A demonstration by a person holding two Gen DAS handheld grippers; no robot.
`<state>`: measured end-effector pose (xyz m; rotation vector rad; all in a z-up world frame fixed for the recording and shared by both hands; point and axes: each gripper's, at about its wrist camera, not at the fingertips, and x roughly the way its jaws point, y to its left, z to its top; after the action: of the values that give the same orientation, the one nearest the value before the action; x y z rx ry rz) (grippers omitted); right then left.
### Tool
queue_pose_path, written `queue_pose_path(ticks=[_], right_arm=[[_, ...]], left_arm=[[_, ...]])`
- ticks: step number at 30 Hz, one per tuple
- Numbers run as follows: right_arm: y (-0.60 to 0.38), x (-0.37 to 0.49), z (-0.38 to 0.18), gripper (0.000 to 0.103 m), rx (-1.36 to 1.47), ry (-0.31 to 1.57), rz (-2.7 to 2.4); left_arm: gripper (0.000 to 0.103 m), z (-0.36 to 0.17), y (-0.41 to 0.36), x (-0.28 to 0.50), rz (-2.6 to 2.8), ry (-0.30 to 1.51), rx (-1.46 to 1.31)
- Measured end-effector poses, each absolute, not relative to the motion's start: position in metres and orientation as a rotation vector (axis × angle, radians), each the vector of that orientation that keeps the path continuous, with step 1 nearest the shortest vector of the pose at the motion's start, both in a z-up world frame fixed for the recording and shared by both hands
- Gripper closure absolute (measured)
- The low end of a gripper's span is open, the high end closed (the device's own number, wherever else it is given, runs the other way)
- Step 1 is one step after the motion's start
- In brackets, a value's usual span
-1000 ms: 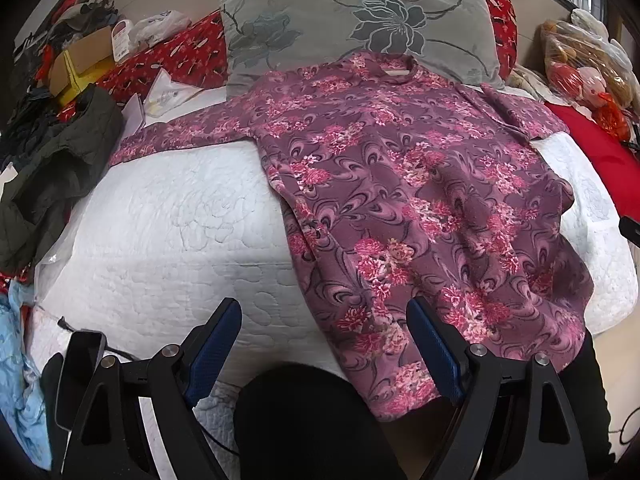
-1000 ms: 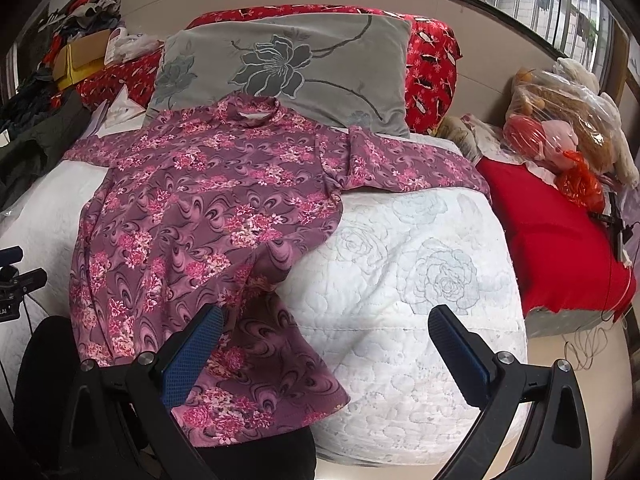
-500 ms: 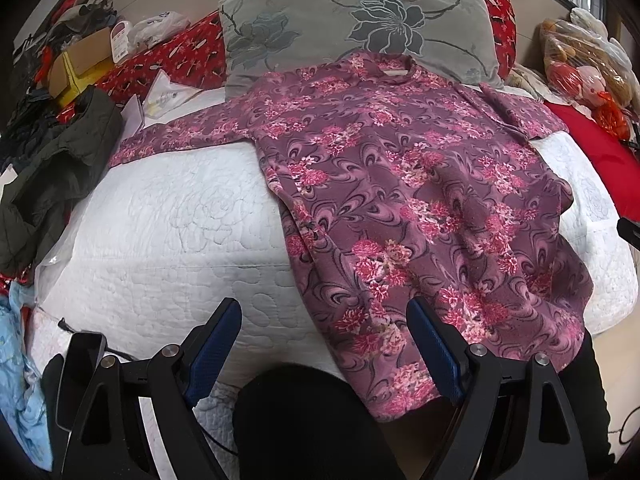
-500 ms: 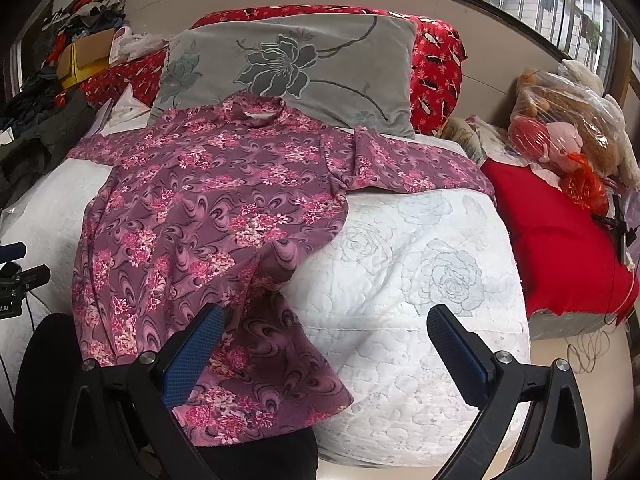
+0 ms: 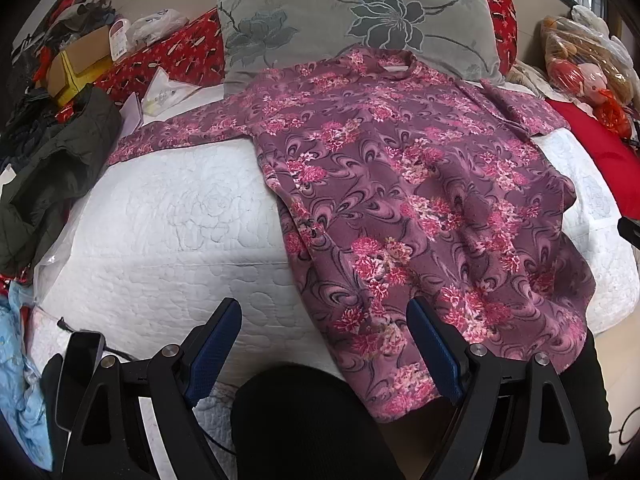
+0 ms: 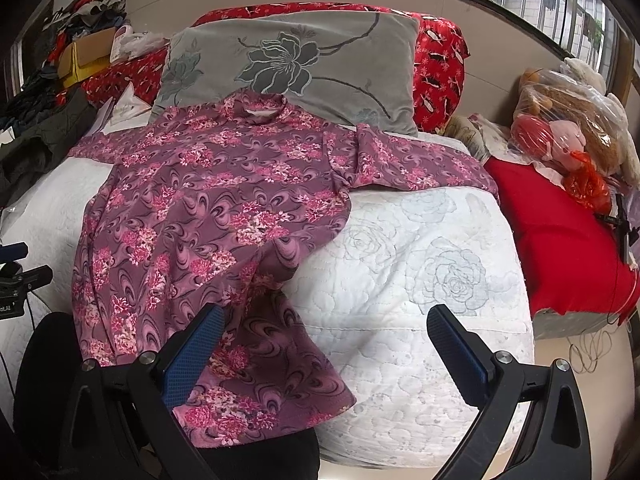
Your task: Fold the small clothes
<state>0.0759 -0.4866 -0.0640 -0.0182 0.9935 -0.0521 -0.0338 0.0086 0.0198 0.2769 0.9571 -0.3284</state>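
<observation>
Spread flat across the white quilted bed (image 5: 168,216), collar up against the grey pillow (image 6: 304,64), hem spilling over the near edge: floral blouse (image 5: 400,184), not yet folded. Left gripper (image 5: 324,344) hovering off the hem, jaws wide apart, gripping nothing. Right gripper (image 6: 324,344) likewise apart, empty, over the hem's other corner. Best to start with the sleeves, probably: pinch the left sleeve (image 5: 180,132) near its cuff, the right sleeve (image 6: 416,164) the same, fold both inward across the body. Worth smoothing the rumple in the side seam first, and lifting the hanging hem onto the quilt.
</observation>
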Motion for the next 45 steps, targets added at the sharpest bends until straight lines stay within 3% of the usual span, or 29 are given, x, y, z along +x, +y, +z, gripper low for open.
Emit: queue_pose_path(ticks=[45], right_arm=[[-0.51,0.081,-0.089,0.005,0.056,1.054,-0.066]], left_arm=[[0.018,0.005,-0.002,-0.018,-0.289,0.999,0.311]])
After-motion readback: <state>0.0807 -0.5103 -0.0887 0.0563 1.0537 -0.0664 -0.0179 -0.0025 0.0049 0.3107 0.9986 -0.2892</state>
